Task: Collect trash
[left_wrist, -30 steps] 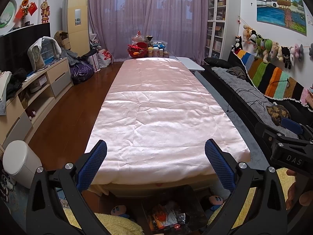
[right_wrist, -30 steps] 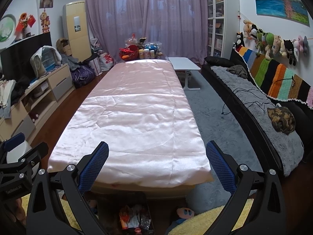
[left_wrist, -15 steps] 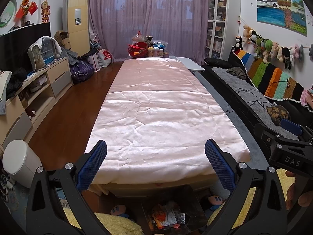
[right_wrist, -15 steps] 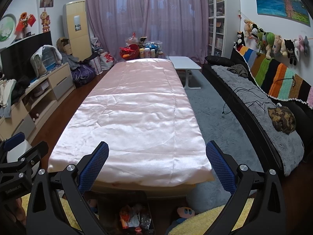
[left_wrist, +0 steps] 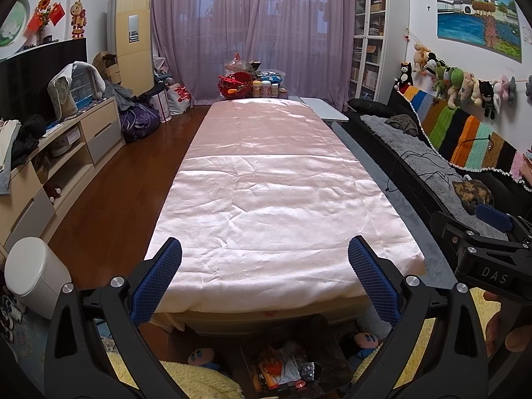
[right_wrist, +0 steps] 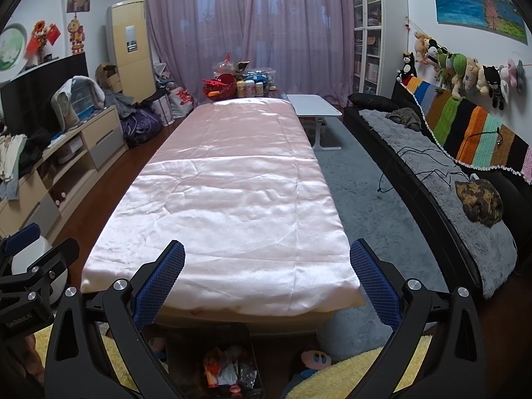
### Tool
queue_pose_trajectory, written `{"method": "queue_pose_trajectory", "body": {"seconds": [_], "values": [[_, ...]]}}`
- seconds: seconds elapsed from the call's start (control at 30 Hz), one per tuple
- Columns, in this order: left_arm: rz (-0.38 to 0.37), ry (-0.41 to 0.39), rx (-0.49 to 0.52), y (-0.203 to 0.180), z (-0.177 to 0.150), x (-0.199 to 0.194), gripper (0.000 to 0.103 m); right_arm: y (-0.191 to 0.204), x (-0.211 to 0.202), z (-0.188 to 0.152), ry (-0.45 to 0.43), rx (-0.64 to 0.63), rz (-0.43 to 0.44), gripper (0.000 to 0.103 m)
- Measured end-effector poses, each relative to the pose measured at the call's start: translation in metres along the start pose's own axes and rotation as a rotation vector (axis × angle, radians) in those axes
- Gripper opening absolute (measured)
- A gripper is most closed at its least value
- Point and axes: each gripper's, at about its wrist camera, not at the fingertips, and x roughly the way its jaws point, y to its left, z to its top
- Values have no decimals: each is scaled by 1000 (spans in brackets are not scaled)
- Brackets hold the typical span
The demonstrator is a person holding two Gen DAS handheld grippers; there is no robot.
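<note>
A long table under a pink satin cloth [left_wrist: 272, 199] runs away from me; its top shows nothing on it. It also shows in the right wrist view [right_wrist: 226, 206]. Below its near end a dark bin [left_wrist: 292, 362] holds wrappers and scraps; it shows in the right wrist view [right_wrist: 229, 372] too. My left gripper [left_wrist: 264, 267] is open and empty above the table's near edge. My right gripper [right_wrist: 266, 269] is open and empty beside it, and its body shows at the right of the left wrist view [left_wrist: 482, 249].
A white lidded bin [left_wrist: 33, 272] stands on the floor at the left. A TV cabinet [left_wrist: 66, 153] lines the left wall, a black sofa [right_wrist: 449, 179] the right. Bottles and a red basket [left_wrist: 236, 84] crowd the table's far end. Plush toys [right_wrist: 316, 359] lie near the dark bin.
</note>
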Motion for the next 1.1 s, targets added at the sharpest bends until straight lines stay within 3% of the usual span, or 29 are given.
{"method": "queue_pose_trajectory", "body": {"seconds": [1.1], "values": [[1, 0, -1, -1, 1, -1, 95, -2, 7, -3, 9, 1, 6, 100]]}}
